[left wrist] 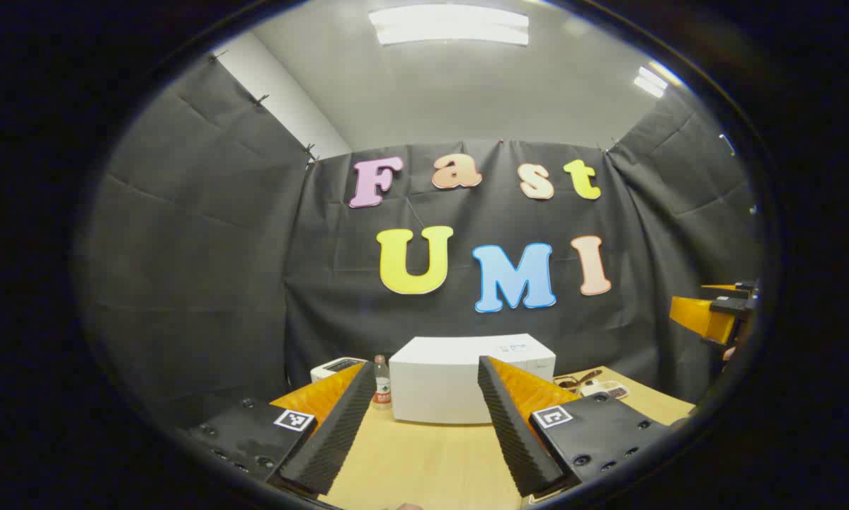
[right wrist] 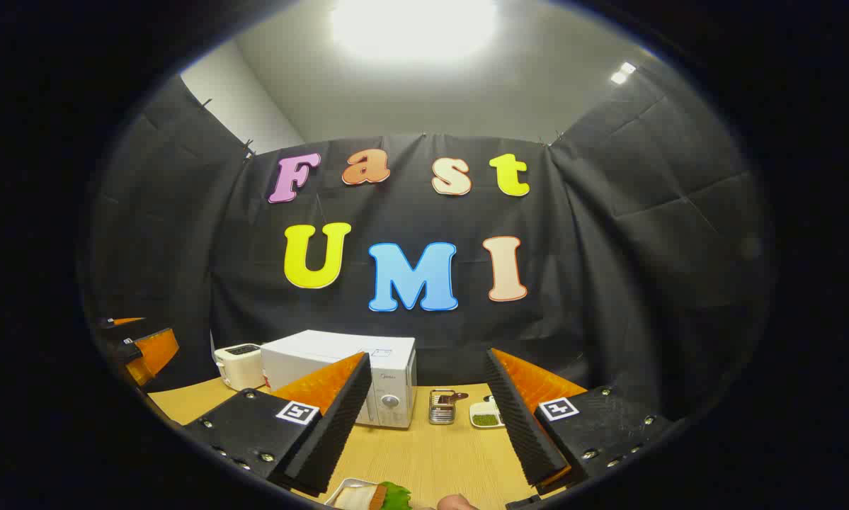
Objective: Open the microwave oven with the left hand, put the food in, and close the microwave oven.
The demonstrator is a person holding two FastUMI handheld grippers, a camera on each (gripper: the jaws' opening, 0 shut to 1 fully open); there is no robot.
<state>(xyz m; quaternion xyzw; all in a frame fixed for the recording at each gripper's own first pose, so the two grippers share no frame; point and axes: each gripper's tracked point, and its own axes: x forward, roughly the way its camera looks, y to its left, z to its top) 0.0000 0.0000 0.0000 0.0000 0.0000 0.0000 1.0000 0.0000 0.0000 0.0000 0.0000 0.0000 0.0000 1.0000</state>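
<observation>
A white microwave oven (left wrist: 459, 379) stands with its door closed at the back of the wooden table (left wrist: 424, 460); in the right gripper view the microwave oven (right wrist: 353, 379) sits left of centre. My left gripper (left wrist: 424, 432) is open above the table in front of it, nothing between its fingers. My right gripper (right wrist: 424, 432) is open too, hovering over a white tray of food (right wrist: 371, 496), a sandwich with green leaf, at the near edge. The right gripper (left wrist: 714, 315) shows far right in the left gripper view, and the left gripper (right wrist: 141, 350) far left in the right gripper view.
A small white appliance (left wrist: 335, 368) and a plastic bottle (left wrist: 382, 382) stand left of the microwave. A metal holder (right wrist: 442, 407) and a small dish of green stuff (right wrist: 486, 416) stand to its right. Black cloth walls enclose the table.
</observation>
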